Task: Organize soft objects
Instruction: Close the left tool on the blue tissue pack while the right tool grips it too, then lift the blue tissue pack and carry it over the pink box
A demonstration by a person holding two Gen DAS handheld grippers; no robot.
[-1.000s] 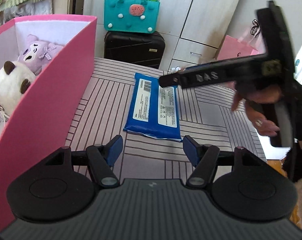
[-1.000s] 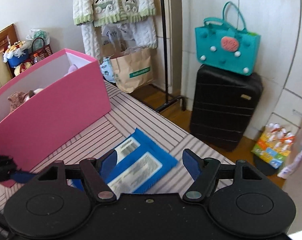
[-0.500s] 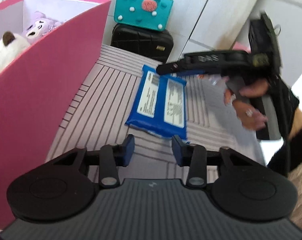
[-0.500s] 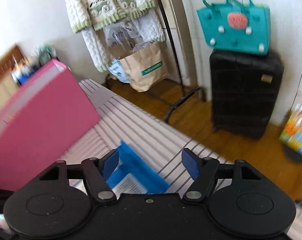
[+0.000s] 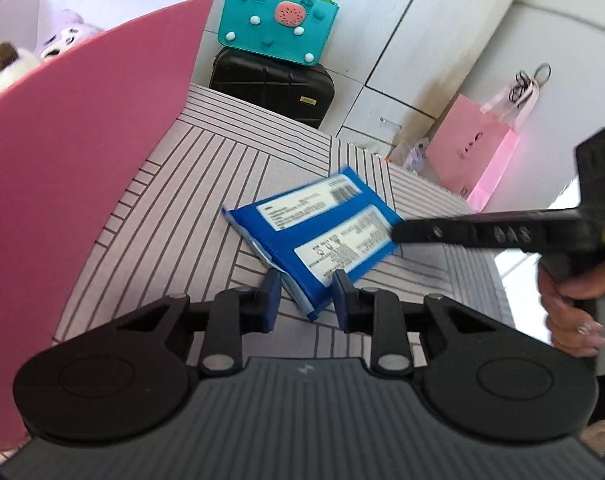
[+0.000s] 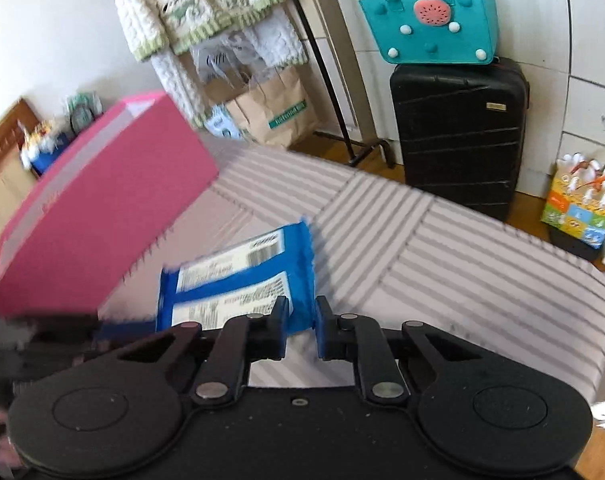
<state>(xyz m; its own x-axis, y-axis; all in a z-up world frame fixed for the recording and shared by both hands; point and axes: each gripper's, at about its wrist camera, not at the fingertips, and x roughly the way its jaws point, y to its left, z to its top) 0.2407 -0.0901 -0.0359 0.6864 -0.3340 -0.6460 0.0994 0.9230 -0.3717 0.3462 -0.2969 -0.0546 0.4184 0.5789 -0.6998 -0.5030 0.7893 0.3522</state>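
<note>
Blue packet [image 5: 322,236] beside the pink box [image 5: 82,152], left tongs [image 5: 304,300] closing on it, right tongs [image 6: 302,328] clamped on its corner.

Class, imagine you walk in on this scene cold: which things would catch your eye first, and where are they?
The blue wipes pack at the middle of the striped table, pinched at opposite corners by the left gripper and the right gripper. Next, the big pink box on the left, with plush toys peeking out. Then the teal handbag atop the black suitcase behind the table.
</note>
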